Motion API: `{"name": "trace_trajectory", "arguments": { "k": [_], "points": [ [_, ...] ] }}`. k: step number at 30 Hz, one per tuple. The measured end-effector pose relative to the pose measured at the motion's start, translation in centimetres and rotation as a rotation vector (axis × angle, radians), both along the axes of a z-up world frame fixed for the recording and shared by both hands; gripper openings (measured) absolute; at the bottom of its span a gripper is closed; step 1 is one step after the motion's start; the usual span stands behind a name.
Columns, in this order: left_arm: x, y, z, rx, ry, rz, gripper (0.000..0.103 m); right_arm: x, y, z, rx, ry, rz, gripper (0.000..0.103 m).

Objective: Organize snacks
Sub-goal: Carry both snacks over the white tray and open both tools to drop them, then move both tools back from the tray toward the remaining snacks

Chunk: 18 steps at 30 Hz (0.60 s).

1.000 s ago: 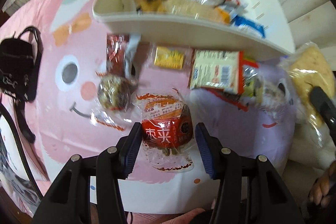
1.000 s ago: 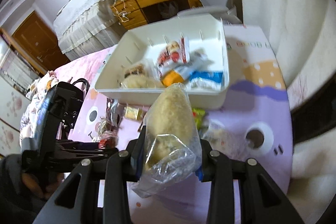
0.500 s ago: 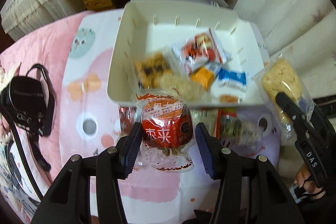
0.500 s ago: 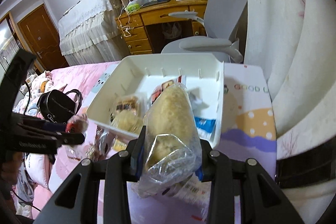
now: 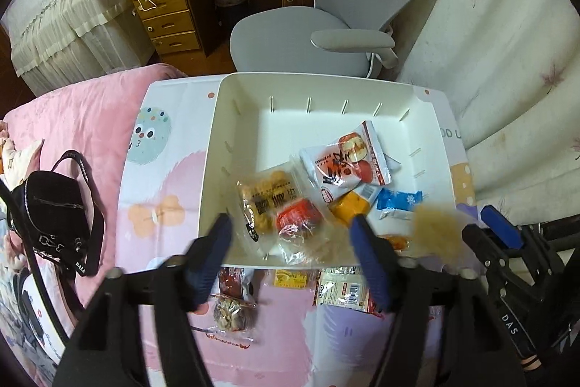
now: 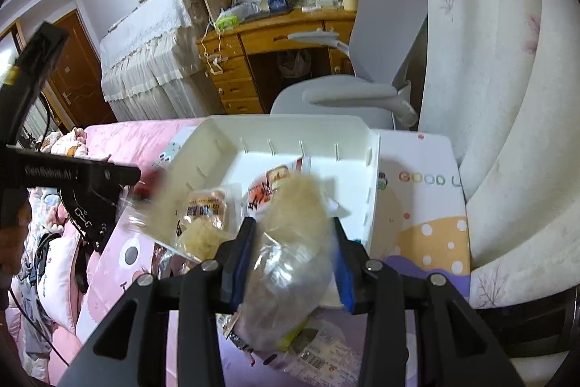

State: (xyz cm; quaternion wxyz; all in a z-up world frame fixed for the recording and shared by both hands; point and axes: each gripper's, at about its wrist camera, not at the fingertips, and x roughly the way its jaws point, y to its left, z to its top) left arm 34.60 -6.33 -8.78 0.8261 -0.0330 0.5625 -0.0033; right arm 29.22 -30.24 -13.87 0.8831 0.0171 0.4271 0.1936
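A white bin (image 5: 217,147) stands on the cartoon mat and holds several snack packs. My left gripper (image 5: 291,251) is open above the bin's near wall; the red-wrapped snack (image 5: 299,223) lies blurred in the bin just beyond it. My right gripper (image 6: 291,238) is open, its blue pads clear of the pale rice-cracker bag (image 6: 290,242), which looks blurred between the fingers over the bin's near right part. That bag also shows blurred in the left wrist view (image 5: 436,231).
More snacks lie on the mat in front of the bin: a brown wrapped ball (image 5: 232,314), a yellow pack (image 5: 290,278), a white-and-red pack (image 5: 340,289). A black bag (image 5: 50,205) sits at left. A grey chair (image 5: 326,24) stands behind.
Both grippers rose over the bin and opened. The red snack left my left gripper and dropped into the bin. The cracker bag came loose in my right gripper.
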Motion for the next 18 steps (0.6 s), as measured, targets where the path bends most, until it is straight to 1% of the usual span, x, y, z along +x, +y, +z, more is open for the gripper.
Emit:
{"name": "trace_trajectory", "arguments": {
  "k": [5,11,14,18],
  "points": [
    [-0.2,0.0,0.0,0.015,0.0,-0.011,0.073,-0.4,-0.3,0.2,0.009,0.001,-0.006,0.04],
    [-1.6,0.3,-0.2,-0.018,-0.011,-0.013,0.073,-1.2,-1.3,0.0,0.014,0.026,-0.04,0.04],
    [-2.6,0.7,-0.4,-0.018,-0.021,-0.015,0.075,-1.6,-2.0,-0.3,0.009,0.048,-0.064,0.04],
    [-3.9,1.5,-1.4,-0.024,0.002,-0.005,0.079,-2.5,-3.0,-0.5,0.001,0.069,-0.096,0.04]
  ]
}}
